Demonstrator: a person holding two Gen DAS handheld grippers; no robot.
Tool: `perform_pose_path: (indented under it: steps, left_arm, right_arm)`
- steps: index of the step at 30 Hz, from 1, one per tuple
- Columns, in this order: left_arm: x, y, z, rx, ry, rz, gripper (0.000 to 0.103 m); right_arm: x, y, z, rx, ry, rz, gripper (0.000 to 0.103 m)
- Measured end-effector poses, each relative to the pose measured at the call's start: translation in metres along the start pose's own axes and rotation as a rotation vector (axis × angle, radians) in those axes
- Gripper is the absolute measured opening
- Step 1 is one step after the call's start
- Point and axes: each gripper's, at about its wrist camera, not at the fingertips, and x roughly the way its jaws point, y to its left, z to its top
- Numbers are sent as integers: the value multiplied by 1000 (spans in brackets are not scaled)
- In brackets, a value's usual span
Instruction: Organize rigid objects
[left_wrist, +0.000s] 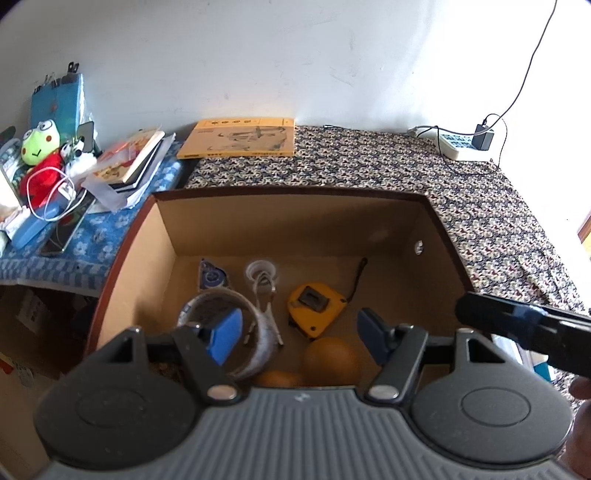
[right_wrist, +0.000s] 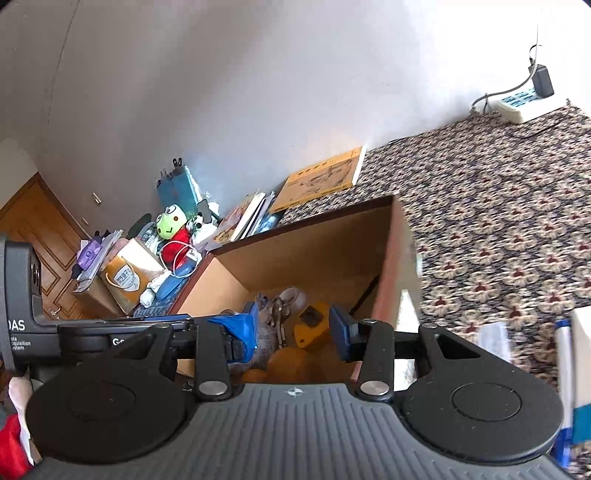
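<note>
An open cardboard box (left_wrist: 288, 225) stands on the patterned tablecloth. It holds a roll of clear tape (left_wrist: 207, 301), a yellow tape measure (left_wrist: 316, 306), a blue-and-white correction tape (left_wrist: 212, 277), a clear plastic piece (left_wrist: 262, 273) and two brown round objects (left_wrist: 330, 356). My left gripper (left_wrist: 299, 338) hangs over the box, open, with nothing between its blue pads. My right gripper (right_wrist: 295, 330) is also open and holds nothing. It hovers at the box's near right side, above the tape measure (right_wrist: 314, 328). Its black body (left_wrist: 524, 332) shows at the right edge of the left wrist view.
A yellow book (left_wrist: 240, 138) lies against the wall behind the box. To the left are stacked books (left_wrist: 129, 155), a green frog plush (left_wrist: 38, 142) and cables on a blue cloth. A white power strip (left_wrist: 463, 146) sits at the back right. Patterned cloth (right_wrist: 498, 221) spreads to the right.
</note>
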Motion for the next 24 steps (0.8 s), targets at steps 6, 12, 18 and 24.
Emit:
perform_pose_path:
  steps: [6, 12, 18, 24]
  left_arm:
    - [-6, -29, -3, 3, 9, -21, 70]
    - [-13, -70, -4, 26, -4, -64, 70]
    - [-13, -117, -8, 83, -10, -119, 70]
    - [-5, -153, -15, 92, 15, -133, 70]
  right_arm:
    - [-28, -26, 0, 20, -19, -27, 26]
    - [-53, -58, -2, 67, -25, -40, 26]
    - [-74, -93, -7, 130, -2, -38, 26]
    - [-88, -119, -12, 144, 14, -62, 26]
